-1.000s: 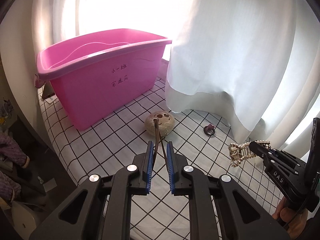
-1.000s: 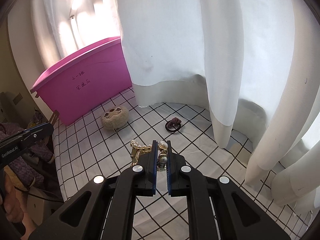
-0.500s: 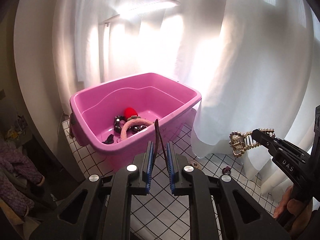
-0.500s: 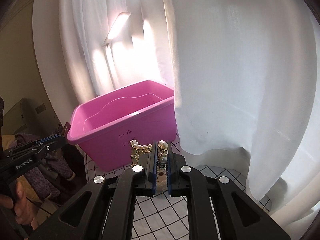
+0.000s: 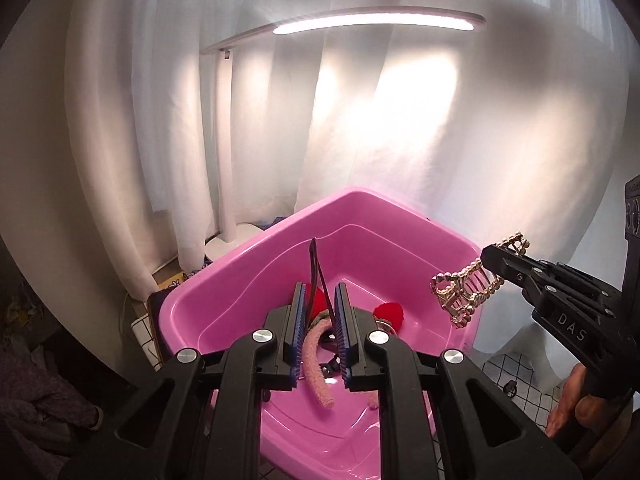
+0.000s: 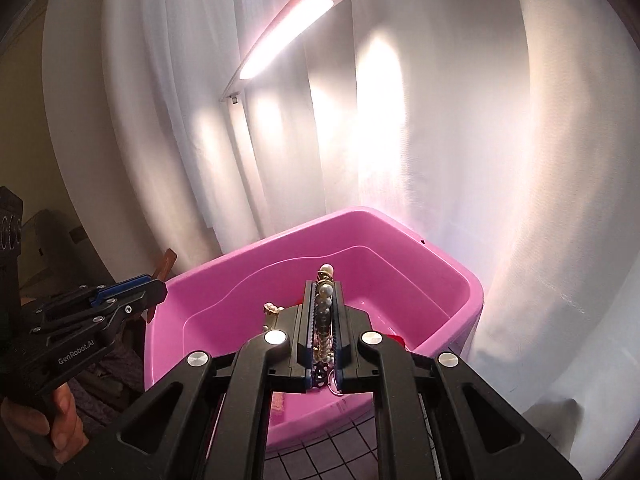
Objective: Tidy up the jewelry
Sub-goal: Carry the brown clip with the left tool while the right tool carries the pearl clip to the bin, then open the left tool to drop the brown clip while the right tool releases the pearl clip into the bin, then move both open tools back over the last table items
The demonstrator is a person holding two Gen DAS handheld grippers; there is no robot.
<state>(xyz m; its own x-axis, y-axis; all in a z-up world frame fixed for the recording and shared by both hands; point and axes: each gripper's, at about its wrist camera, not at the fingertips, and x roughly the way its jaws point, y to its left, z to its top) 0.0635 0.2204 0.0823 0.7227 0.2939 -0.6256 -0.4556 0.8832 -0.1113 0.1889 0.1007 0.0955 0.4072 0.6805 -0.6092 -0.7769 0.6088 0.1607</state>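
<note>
A pink plastic tub (image 5: pixel 240 284) (image 6: pixel 460 280) stands below both grippers. My left gripper (image 5: pixel 320 292) is shut on a thin dark hair tie (image 5: pixel 316 268) that sticks up between its fingers, above the tub's inside. My right gripper (image 6: pixel 325 284) is shut on a gold and pearl hair clip (image 6: pixel 325 292) over the tub; the left wrist view shows the clip (image 5: pixel 468 288) in the air at the tub's right rim. A pink fuzzy band (image 5: pixel 316 364) and red pieces (image 5: pixel 390 312) lie in the tub.
White curtains (image 5: pixel 400 140) hang behind and to the right of the tub. A lit lamp bar (image 5: pixel 376 24) is overhead. A checked tablecloth (image 5: pixel 516 372) shows at the lower right, with a small dark ring (image 5: pixel 510 386) on it.
Both grippers have risen from the tablecloth and moved over the pink tub, each still holding its item. The tub's inside now lies right under them.
</note>
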